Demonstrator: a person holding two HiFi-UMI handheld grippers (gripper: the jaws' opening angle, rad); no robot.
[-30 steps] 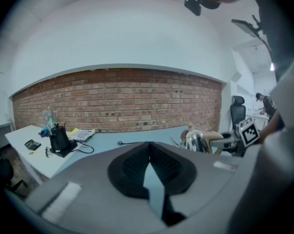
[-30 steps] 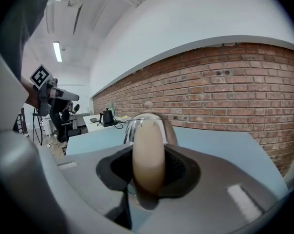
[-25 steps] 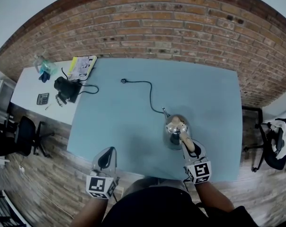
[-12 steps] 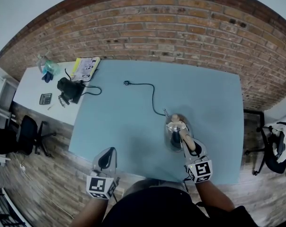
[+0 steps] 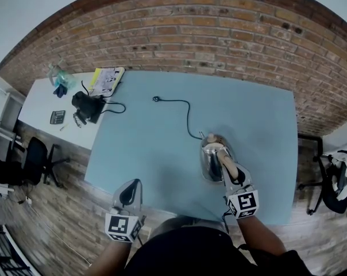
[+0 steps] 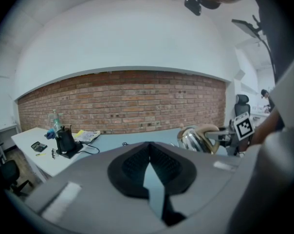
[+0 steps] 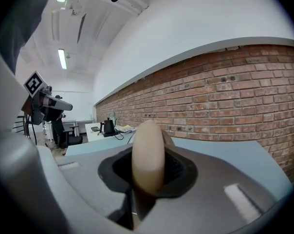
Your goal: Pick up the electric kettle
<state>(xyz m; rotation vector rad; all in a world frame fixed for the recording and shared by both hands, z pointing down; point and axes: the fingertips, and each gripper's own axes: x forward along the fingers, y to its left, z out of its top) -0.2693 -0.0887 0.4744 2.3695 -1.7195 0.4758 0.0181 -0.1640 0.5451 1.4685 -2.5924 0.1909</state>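
The steel electric kettle (image 5: 209,160) with a pale wooden handle (image 5: 227,165) is at the near right of the blue table (image 5: 145,142). Its black cord (image 5: 185,111) runs back to a loose plug (image 5: 156,99). My right gripper (image 5: 223,160) is shut on the handle; its jaws have just been closing around it. In the right gripper view the handle (image 7: 148,155) fills the gap between the pads. The left gripper (image 5: 128,193) hovers at the table's front edge, shut and empty. The left gripper view shows the kettle (image 6: 193,139) off to the right.
A white side desk (image 5: 41,105) to the left carries a black kettle-like device (image 5: 86,107), a calculator (image 5: 57,117), a yellow booklet (image 5: 107,79) and a bottle (image 5: 58,76). Office chairs (image 5: 38,154) (image 5: 334,180) stand at both sides. A brick wall (image 5: 219,33) backs the table.
The right gripper has tightened on the handle and come up slightly with the kettle. The left gripper has not moved.
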